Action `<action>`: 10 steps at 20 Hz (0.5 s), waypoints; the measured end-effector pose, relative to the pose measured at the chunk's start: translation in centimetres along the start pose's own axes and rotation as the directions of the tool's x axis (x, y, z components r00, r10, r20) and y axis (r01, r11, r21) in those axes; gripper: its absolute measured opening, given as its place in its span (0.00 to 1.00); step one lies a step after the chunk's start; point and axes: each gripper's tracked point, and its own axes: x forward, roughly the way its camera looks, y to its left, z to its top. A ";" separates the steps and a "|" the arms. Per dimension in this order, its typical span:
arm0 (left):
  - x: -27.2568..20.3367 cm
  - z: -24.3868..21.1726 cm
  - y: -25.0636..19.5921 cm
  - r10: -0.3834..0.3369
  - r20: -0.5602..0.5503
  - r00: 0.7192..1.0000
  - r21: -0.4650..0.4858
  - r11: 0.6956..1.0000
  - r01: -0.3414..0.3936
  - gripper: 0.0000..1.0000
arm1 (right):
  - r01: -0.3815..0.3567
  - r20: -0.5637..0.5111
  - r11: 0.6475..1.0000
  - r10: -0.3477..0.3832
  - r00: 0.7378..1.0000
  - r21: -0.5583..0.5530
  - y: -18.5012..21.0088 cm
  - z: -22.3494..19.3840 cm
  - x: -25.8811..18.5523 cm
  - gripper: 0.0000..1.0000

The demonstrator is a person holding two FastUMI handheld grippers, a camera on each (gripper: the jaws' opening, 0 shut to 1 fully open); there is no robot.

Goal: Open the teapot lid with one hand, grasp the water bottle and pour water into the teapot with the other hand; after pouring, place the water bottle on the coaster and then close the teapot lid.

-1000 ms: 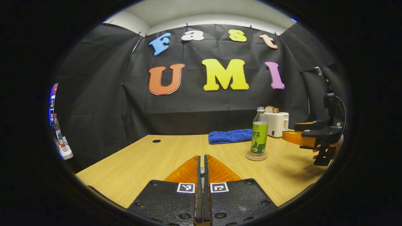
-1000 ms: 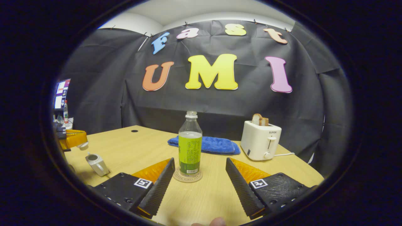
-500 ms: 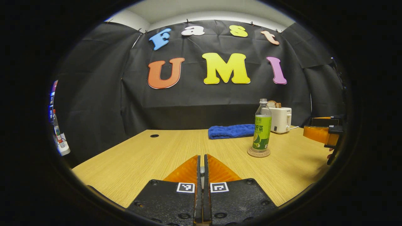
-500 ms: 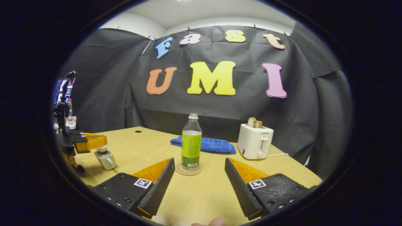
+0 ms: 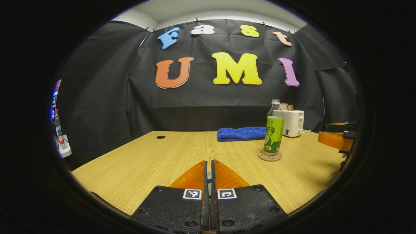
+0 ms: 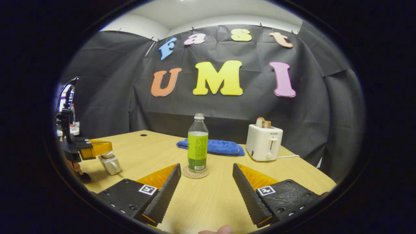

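Bottle [image 6: 197, 145] is parked on coaster [image 6: 195, 172], right gripper [image 6: 206, 187] spread empty, left gripper [image 6: 103, 150] clamped on teapot [image 6: 110, 164] lid: release is needed next.

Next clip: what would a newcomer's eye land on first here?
Probably the bottle, upright on its coaster mid-table, straight ahead of the open right tool. Behind it lie a blue towel and, to the right, a white toaster with bread in it. At the left of the right gripper view, the left tool sits at the top of the small teapot; its fingers look closed in its own view.
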 end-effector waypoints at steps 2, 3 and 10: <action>0.0 -0.1 0.0 0.003 0.000 1.000 0.005 1.000 -0.003 0.04 | 0.002 0.005 1.000 -0.001 1.000 -0.002 0.0 0.1 -0.1 0.96; -0.1 -0.1 0.0 0.006 -0.001 1.000 0.004 1.000 -0.006 0.04 | 0.002 0.009 1.000 -0.002 1.000 -0.001 -0.1 0.2 -0.1 0.98; -0.3 -0.9 0.2 0.023 -0.023 0.999 -0.015 1.000 -0.023 0.07 | -0.004 0.018 1.000 0.004 1.000 0.009 0.2 0.3 -0.4 0.98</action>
